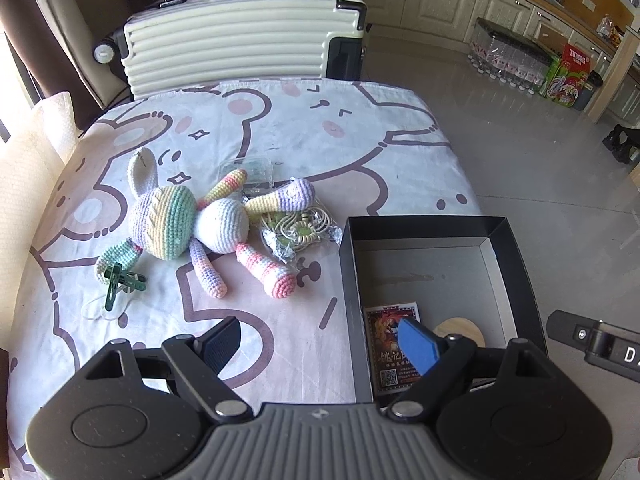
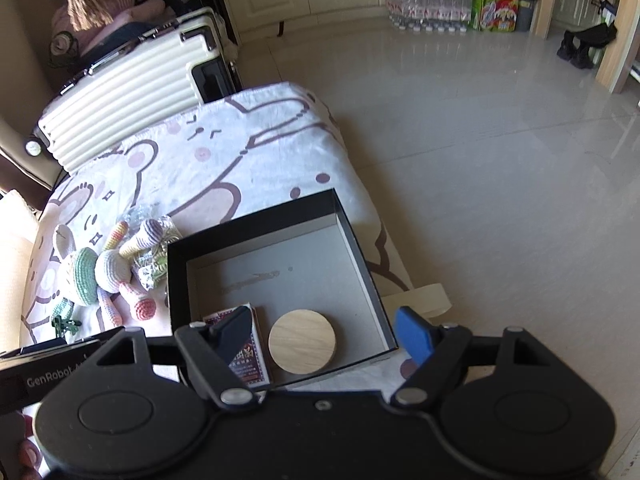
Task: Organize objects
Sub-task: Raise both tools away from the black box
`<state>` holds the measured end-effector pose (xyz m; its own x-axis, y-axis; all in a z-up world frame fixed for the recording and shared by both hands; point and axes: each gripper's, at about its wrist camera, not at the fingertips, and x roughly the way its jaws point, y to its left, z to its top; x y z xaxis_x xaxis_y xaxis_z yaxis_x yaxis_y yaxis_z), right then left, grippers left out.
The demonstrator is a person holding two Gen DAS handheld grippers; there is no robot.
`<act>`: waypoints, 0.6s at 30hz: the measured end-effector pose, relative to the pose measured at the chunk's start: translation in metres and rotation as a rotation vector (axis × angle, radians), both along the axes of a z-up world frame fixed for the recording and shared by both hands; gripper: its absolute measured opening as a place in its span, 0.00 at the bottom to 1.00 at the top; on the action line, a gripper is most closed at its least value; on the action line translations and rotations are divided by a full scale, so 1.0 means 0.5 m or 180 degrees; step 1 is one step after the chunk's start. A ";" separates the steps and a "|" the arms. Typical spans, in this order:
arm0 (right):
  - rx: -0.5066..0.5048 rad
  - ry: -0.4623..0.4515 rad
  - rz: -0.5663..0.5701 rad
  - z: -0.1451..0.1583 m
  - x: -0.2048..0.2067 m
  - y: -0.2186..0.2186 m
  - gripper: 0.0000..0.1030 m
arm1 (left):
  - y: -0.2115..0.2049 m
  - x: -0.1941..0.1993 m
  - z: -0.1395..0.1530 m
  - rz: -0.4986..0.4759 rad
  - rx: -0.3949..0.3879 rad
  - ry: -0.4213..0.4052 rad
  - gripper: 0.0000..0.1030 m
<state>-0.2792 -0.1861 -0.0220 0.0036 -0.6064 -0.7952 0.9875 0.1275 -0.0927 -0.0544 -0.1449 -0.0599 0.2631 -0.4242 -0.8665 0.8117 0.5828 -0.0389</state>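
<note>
A black box (image 1: 516, 256) (image 2: 360, 256) with a grey floor sits at the table's right edge. Inside lie a card pack (image 1: 386, 344) (image 2: 256, 360) and a round wooden disc (image 1: 464, 330) (image 2: 303, 341). Left of the box lie a pastel crochet bunny (image 1: 192, 224) (image 2: 100, 268), a bagged cream cable (image 1: 298, 226) (image 2: 154, 258), a clear plastic case (image 1: 250, 170) and green clips (image 1: 120, 284) (image 2: 64, 326). My left gripper (image 1: 320, 344) is open and empty, straddling the box's left wall. My right gripper (image 2: 324, 332) is open and empty above the box's near end.
A cartoon-print cloth (image 1: 320, 128) (image 2: 224, 152) covers the table. A cream suitcase (image 1: 240, 44) (image 2: 128, 104) stands behind it. Tiled floor (image 2: 500, 160) lies to the right, with bottle packs and cartons (image 1: 532, 64) (image 2: 452, 0) along the cabinets.
</note>
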 end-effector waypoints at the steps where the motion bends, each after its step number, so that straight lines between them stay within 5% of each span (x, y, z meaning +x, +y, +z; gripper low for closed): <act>1: -0.0033 0.0007 0.0009 0.006 -0.001 0.007 0.77 | 0.005 -0.002 0.004 0.0001 -0.0017 -0.0009 0.84; 18: -0.0516 0.0132 0.0134 0.064 -0.010 0.078 0.87 | 0.052 -0.009 0.060 -0.0072 -0.0288 -0.0155 0.93</act>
<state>-0.2842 -0.1474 0.0100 0.0010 -0.7268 -0.6869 0.9765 0.1489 -0.1560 -0.0591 -0.1187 -0.0297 0.2935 -0.5065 -0.8108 0.8268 0.5602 -0.0506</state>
